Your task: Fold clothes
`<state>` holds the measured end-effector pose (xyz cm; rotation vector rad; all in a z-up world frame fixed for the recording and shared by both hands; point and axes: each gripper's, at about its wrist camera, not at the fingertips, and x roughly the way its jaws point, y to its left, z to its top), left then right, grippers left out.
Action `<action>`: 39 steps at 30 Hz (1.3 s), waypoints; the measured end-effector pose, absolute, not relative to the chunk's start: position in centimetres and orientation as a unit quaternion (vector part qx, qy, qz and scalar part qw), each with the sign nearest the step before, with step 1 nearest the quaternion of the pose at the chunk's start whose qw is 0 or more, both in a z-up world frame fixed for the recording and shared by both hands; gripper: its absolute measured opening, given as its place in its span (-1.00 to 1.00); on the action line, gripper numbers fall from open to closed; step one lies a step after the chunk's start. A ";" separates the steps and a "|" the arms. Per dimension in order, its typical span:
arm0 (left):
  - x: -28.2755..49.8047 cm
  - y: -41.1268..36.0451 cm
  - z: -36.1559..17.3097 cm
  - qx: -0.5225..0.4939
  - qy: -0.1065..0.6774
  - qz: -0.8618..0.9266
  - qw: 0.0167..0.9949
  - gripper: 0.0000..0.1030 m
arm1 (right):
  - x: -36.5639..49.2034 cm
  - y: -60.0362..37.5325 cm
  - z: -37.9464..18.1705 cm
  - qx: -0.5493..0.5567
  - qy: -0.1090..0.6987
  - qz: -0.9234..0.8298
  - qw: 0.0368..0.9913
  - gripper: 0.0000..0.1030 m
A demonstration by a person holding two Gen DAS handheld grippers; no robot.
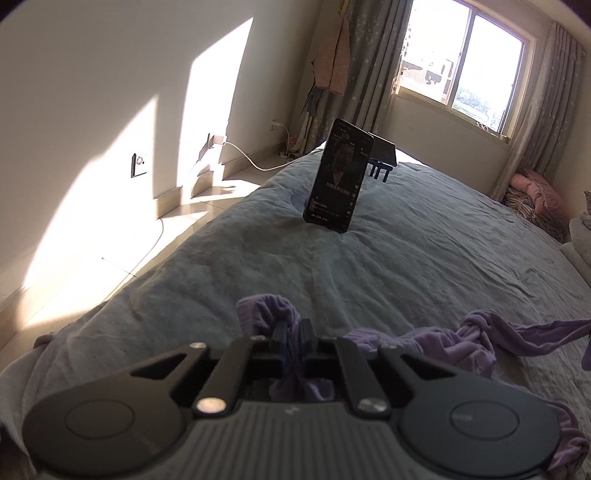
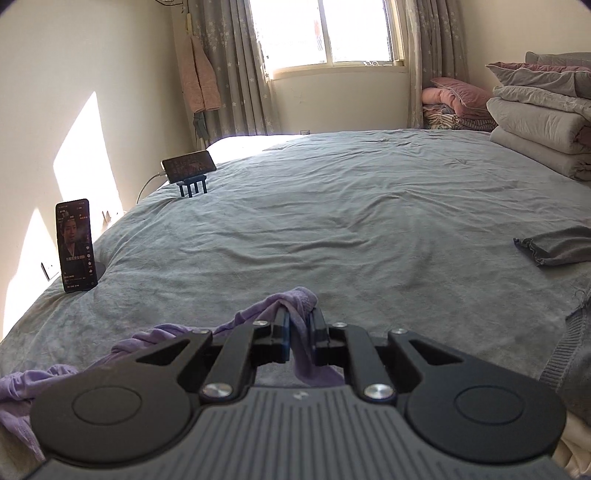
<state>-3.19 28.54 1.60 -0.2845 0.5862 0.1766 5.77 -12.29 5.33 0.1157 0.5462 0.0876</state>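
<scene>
A crumpled purple garment [image 1: 436,343] lies bunched near the front edge of a bed covered with a grey sheet [image 1: 388,258]. My left gripper [image 1: 294,328] is shut on a fold of the purple cloth, which bulges up over the fingertips. In the right wrist view the same purple garment [image 2: 166,336] trails off to the left, and my right gripper [image 2: 300,319] is shut on another bunched edge of it, the cloth pinched between the pads and hanging down behind them.
An upright phone [image 1: 338,177] with a lit screen stands on the bed, a second phone [image 2: 189,166] on a small stand farther back. A folded grey cloth [image 2: 557,245] lies at the right. Stacked quilts [image 2: 543,122] sit at the far right; the window [image 2: 325,33] is behind.
</scene>
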 end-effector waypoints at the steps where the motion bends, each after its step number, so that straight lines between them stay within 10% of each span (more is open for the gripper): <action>1: -3.3 28.5 1.6 -0.136 0.290 0.086 0.943 -0.89 | 5.9 -12.7 5.1 0.057 0.275 0.035 0.959 -0.77; 12: -5.0 28.3 2.4 -0.119 0.292 -0.004 0.949 -0.89 | 6.3 -12.5 3.0 0.050 0.326 0.064 0.942 -0.61; 16: -6.0 27.2 2.7 -0.103 0.264 -0.069 0.957 -0.89 | 5.5 -11.2 3.3 0.039 0.316 0.091 0.944 0.04; 39: -10.5 14.5 -1.2 0.136 0.285 -0.396 0.862 -0.94 | 3.1 -4.1 1.5 0.137 0.382 0.351 0.844 0.04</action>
